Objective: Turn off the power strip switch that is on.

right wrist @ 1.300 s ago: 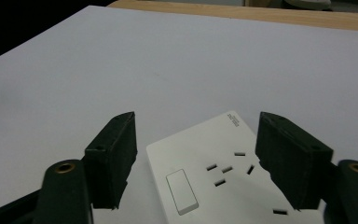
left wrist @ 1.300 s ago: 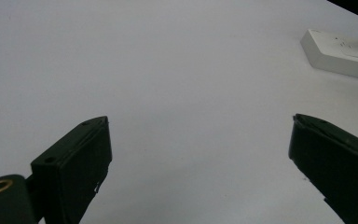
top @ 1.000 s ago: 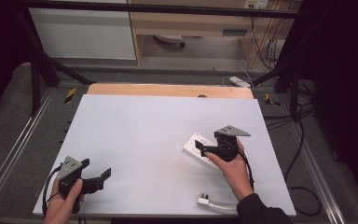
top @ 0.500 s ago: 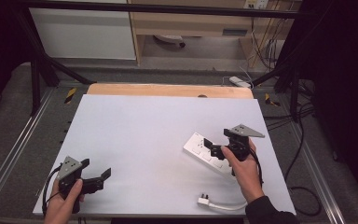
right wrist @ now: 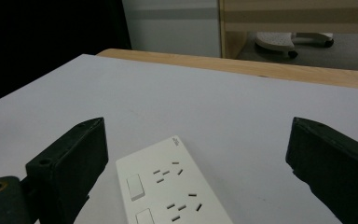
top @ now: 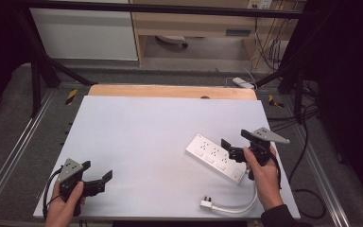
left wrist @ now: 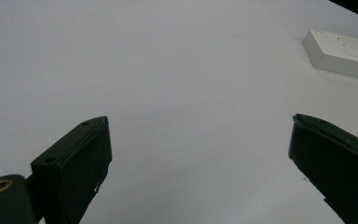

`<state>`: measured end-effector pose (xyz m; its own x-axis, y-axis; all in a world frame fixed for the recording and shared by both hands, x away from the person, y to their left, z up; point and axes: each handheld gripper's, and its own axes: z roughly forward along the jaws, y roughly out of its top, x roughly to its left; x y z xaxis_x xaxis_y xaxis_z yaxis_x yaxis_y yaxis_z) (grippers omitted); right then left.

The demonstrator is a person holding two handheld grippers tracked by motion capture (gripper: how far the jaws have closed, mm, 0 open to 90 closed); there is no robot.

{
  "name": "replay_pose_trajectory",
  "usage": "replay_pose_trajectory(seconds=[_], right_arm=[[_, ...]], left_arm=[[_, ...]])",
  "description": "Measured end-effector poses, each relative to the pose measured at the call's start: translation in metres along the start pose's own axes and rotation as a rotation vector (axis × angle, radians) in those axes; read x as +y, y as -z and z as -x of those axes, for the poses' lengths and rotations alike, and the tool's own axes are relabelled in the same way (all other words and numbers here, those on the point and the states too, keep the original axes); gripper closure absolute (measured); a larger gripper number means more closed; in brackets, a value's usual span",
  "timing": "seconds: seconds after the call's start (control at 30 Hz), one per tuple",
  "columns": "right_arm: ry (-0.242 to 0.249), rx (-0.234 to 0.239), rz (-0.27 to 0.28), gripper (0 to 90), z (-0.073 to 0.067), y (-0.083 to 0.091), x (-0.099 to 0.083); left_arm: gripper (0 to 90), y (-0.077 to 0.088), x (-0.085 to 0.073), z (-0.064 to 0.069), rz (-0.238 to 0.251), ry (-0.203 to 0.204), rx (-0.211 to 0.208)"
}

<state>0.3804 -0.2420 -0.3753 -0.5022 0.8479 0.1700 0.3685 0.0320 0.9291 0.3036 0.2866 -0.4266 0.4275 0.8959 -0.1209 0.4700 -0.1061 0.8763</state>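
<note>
A white power strip (top: pixel 216 157) lies flat at the right of the white tabletop (top: pixel 146 127), several sockets and switches facing up. Its white cable curls toward the front edge and ends in a plug (top: pixel 207 204). My right gripper (top: pixel 228 149) hovers at the strip's right end, open, jaws pointing left with nothing between them. In the right gripper view the power strip (right wrist: pixel 168 186) lies just below the open right gripper (right wrist: pixel 198 122). My left gripper (top: pixel 104 182) rests open near the front left corner. The left gripper (left wrist: pixel 200 120) faces bare table, the power strip (left wrist: pixel 342 53) far off.
A wooden strip (top: pixel 170 91) runs along the table's far edge. Metal frame rails (top: pixel 23 142) flank the table on both sides. Cables (top: pixel 307 142) trail on the floor at the right. A chair base (right wrist: pixel 289 41) stands beyond the table.
My right gripper has drawn back to the right, off the power strip, uncovering more of it. The left gripper has stayed put.
</note>
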Motion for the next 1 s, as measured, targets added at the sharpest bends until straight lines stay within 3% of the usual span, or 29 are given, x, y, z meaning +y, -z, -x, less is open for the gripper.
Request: replay_pose_trajectory(seconds=[0.63, 1.0], right_arm=[[0.001, -0.062, 0.105, 5.9, 0.026, 0.048, -0.013], [0.015, -0.082, 0.132, 5.4, 0.034, 0.069, -0.022]], left_arm=[[6.0, 0.0, 0.0, 0.001, -0.004, -0.005, 0.0], [5.9, 0.0, 0.0, 0.001, -0.002, -0.001, -0.002]])
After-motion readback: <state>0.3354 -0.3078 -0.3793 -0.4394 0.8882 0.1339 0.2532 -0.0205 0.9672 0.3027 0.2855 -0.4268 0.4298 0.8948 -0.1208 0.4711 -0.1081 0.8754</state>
